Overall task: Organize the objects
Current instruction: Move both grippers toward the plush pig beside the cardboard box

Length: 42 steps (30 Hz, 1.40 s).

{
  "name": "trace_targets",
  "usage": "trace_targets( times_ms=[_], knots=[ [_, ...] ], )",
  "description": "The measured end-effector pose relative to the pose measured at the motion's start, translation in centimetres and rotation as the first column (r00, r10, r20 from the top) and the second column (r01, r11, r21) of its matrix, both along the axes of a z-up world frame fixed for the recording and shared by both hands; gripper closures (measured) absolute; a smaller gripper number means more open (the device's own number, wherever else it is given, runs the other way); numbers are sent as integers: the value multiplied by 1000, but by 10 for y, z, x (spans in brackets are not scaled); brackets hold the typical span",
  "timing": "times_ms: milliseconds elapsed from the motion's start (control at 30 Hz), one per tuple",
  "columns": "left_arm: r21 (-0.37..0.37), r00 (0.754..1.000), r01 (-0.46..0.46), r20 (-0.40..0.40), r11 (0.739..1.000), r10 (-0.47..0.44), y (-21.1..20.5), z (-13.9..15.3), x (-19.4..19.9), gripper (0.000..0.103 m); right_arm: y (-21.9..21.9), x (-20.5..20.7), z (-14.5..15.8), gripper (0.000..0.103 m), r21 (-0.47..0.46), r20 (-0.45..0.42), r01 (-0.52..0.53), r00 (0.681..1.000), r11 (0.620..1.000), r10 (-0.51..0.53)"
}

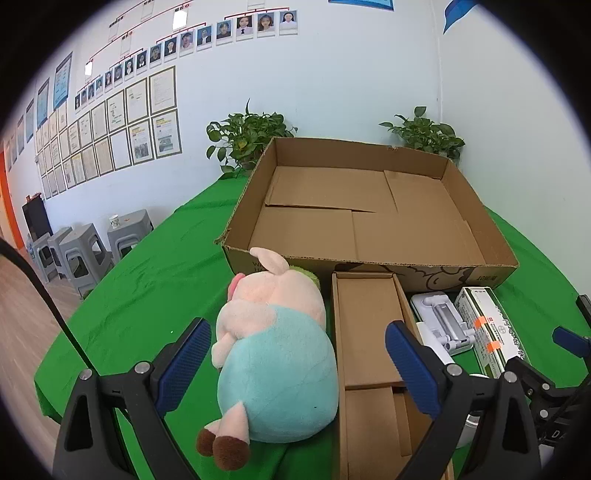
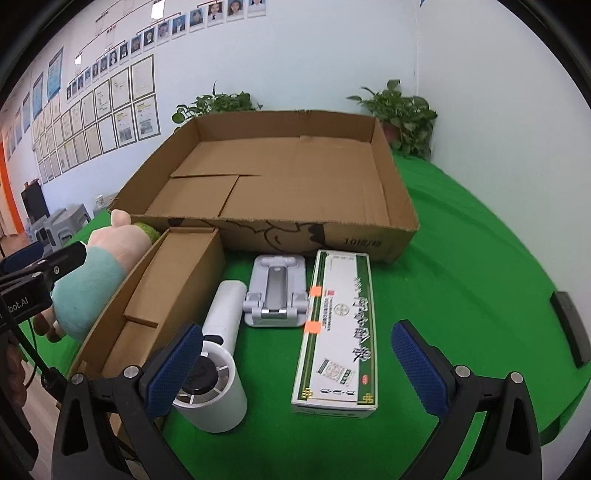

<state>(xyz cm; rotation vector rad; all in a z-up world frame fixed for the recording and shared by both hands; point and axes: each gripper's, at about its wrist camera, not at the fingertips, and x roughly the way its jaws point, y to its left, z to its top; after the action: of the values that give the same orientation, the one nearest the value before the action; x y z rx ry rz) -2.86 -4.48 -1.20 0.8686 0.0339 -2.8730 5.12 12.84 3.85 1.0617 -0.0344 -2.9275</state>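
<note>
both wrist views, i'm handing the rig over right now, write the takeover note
Left gripper: open, holding nothing, over the plush pig.
Right gripper: open, holding nothing, over the green-and-white carton.
On the green cloth, in front of the big cardboard tray: pig, narrow open cardboard box, white handheld fan, grey folding stand, carton, left to right.
Done: nothing; the tray holds none of them.
Left: all of the sorting, probably into the tray.

An office: staff photo chart (image 1: 207,33) and framed certificates (image 1: 122,125) cover the wall.
</note>
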Motion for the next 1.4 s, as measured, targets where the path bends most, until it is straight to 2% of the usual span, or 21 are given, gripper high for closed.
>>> trace_targets(
  times_ms=[167,367,633,667,700,733,767,800,833,867,900,933,967,1000,1033,1067,1100,1133,1267,1400],
  knots=[
    [13,1000,-18,21,1000,18,-3,-3,-3,8,-2,0,-4,0,-7,1,-7,1000,1000,7],
    [-14,998,-28,64,1000,29,-3,-8,-7,8,5,-8,-12,0,-75,46,8,999,997,-5],
    [20,998,2,61,1000,-4,0,-6,-7,11,2,-11,-19,1,-45,61,28,998,999,-25],
    [27,998,8,61,1000,-9,0,-6,-8,13,1,-12,-19,1,-30,61,29,998,999,-27],
    [32,998,13,61,999,-15,1,-6,-8,23,0,-12,-19,3,-19,62,28,998,999,-27],
    [35,997,18,69,999,-21,1,-7,-9,39,0,-13,-19,5,-8,63,27,998,1000,-26],
    [36,997,20,74,999,-23,1,-8,-11,48,-1,-13,-20,8,0,66,22,998,1000,-22],
    [37,996,19,82,999,-22,1,-9,-12,62,-2,-14,-21,14,-2,74,8,997,1000,-8],
    [35,996,18,82,999,-20,1,-9,-12,71,-2,-14,-22,25,-6,82,-5,997,1000,5],
    [30,997,21,77,999,-23,1,-9,-12,72,-4,-15,-23,31,-8,91,-15,996,1000,15],
    [28,997,32,67,999,-34,2,-9,-11,72,-4,-15,-23,40,-13,93,-24,995,1000,25],
    [30,997,43,56,999,-45,2,-7,-10,71,-5,-14,-24,45,-16,90,-27,996,999,29],
    [32,998,47,41,998,-48,2,-6,-9,69,-5,-14,-23,45,-17,85,-28,996,999,30],
    [30,999,41,32,999,-42,2,-4,-8,53,-6,-13,-22,43,-20,81,-35,996,999,36],
    [29,999,35,22,999,-36,1,-3,-8,27,-6,-13,-22,35,-25,80,-38,996,999,40],
    [33,1000,25,-2,999,-25,0,-1,-6,18,-7,-14,-21,27,-29,84,-38,996,999,40],
    [39,999,18,-28,999,-17,-1,1,-3,15,-7,-14,-21,6,-30,83,-37,996,999,39],
    [38,999,17,-38,999,-15,-2,2,-3,15,-6,-13,-20,0,-30,75,-32,997,999,34],
    [4,999,17,-29,1000,-17,-1,2,-5,15,-5,-17,-21,0,-12,89,-25,996,1000,26],
    [34,1000,11,-9,999,-11,-10,-1,-7,15,-2,-18,-22,0,-69,103,-59,993,996,66]
  ],
)
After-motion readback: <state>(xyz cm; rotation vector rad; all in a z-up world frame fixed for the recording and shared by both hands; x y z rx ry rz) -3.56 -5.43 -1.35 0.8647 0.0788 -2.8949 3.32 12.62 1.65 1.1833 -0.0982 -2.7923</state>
